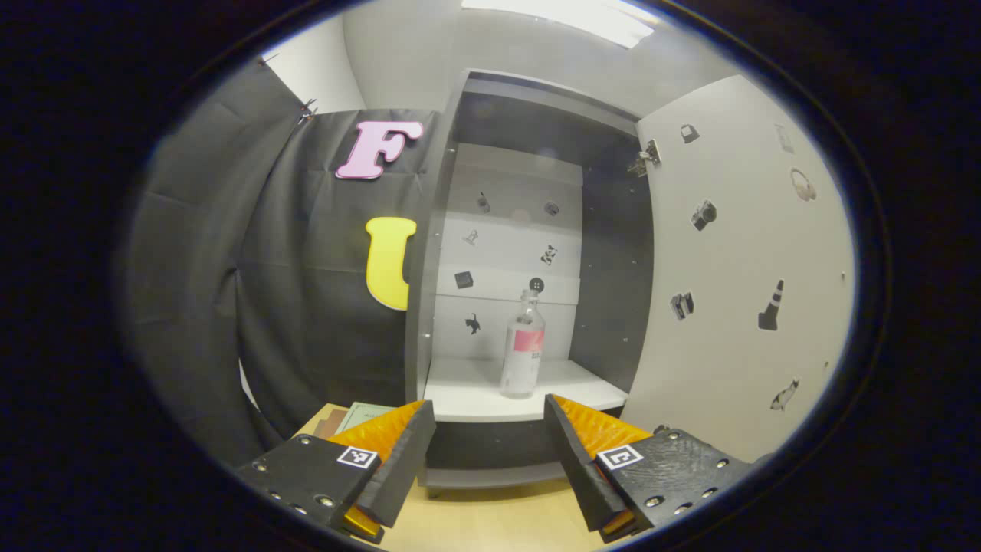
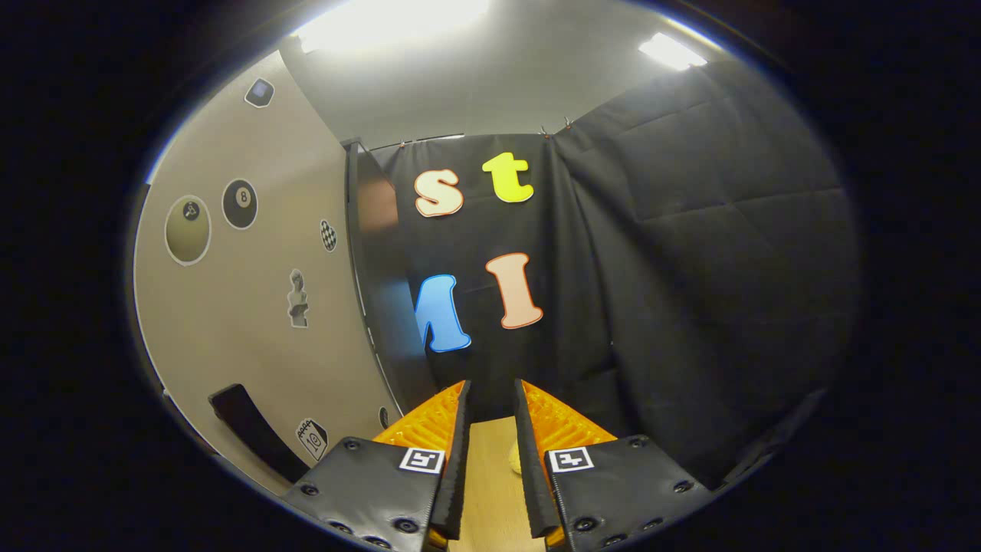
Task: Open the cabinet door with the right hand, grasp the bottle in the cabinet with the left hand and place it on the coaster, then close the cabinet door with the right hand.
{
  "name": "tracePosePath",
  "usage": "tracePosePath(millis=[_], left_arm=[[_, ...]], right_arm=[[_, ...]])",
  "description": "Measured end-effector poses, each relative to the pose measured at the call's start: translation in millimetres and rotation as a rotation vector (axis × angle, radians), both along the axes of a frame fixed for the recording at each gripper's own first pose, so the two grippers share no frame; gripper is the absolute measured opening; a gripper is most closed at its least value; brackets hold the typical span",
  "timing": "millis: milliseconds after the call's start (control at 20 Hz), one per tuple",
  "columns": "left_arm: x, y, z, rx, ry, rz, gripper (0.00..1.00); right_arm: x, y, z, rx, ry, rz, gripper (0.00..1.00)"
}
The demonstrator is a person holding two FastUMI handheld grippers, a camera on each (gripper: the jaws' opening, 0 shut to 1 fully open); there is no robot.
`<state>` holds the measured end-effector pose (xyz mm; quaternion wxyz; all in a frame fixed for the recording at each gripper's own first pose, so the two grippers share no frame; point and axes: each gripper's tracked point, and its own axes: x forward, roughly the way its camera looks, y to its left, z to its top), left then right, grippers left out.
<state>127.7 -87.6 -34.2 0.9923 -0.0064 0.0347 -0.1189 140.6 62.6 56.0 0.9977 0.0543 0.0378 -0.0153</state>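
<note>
The left gripper [image 1: 489,418], jaws spread wide and holding nothing, points at the open cabinet [image 1: 437,253] from the lower centre of the left gripper view, lined up, it seems, for a reach at the bottle [image 1: 523,349] that stands upright on the white shelf [image 1: 467,387] just above and between the fingertips. The bottle, clear with a pink label, sits toward the middle of the shelf, apart from both side walls, so the approach looks unobstructed; the shelf's front edge is the one thing the fingers would have to pass over. At lower left of that frame a few flat cards or papers [image 1: 354,416] lie on the wooden table [image 1: 490,521]; whether any is the coaster cannot be told. At right, the cabinet door [image 1: 736,284], dotted with small stickers, is swung fully outward on its hinge [image 1: 646,157], leaving the opening free, which suggests the opening step is done and the grasp is the step in hand

In the right gripper view, the sticker-covered outer face of the cabinet door [image 2: 253,307] fills the left of the frame, its dark handle [image 2: 249,429] at lower left. The right gripper [image 2: 490,399], at bottom centre, is narrowly parted with nothing between the fingers, held just beside the door's edge, apparently waiting to close it. A small pale object [image 2: 515,458] lies on the table [image 2: 490,491] between the fingers, too hidden to identify
</note>
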Motion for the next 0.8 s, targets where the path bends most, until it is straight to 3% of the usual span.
tracePosePath(millis=[150, 250, 350, 400, 450, 500, 550, 800], left_arm=[[35.4, -18.2, 20.8, 0.01, -0.021, -0.012, 0.88], [61.2, -28.3, 31.7, 0.016, -0.025, -0.023, 0.86], [86.3, -36.3, 43.1, 0.018, -0.033, -0.031, 0.86], [97.8, -40.0, 47.7, 0.013, -0.039, -0.038, 0.86], [108.7, -43.7, 52.4, 0.006, -0.044, -0.045, 0.88], [119.9, -46.9, 54.8, -0.002, -0.048, -0.05, 0.86], [131.8, -51.7, 56.9, -0.011, -0.049, -0.059, 0.86], [173.0, -74.6, 46.7, -0.015, -0.026, -0.107, 0.86]], right_arm=[[14.8, -2.1, -5.0, -0.006, -0.004, 0.026, 0.43], [24.2, 0.8, -13.0, -0.001, 0.013, 0.052, 0.6], [30.5, 3.9, -22.2, -0.012, 0.04, 0.079, 0.86], [36.2, 5.1, -23.6, -0.026, 0.039, 0.089, 0.8], [38.8, 6.2, -22.8, -0.043, 0.027, 0.1, 0.82], [42.3, 6.7, -23.4, -0.062, 0.018, 0.103, 0.94], [44.3, 3.5, -25.3, -0.085, 0.017, 0.101, 0.97], [49.3, 0.3, -38.6, -0.032, 0.043, 0.102, 0.98]])
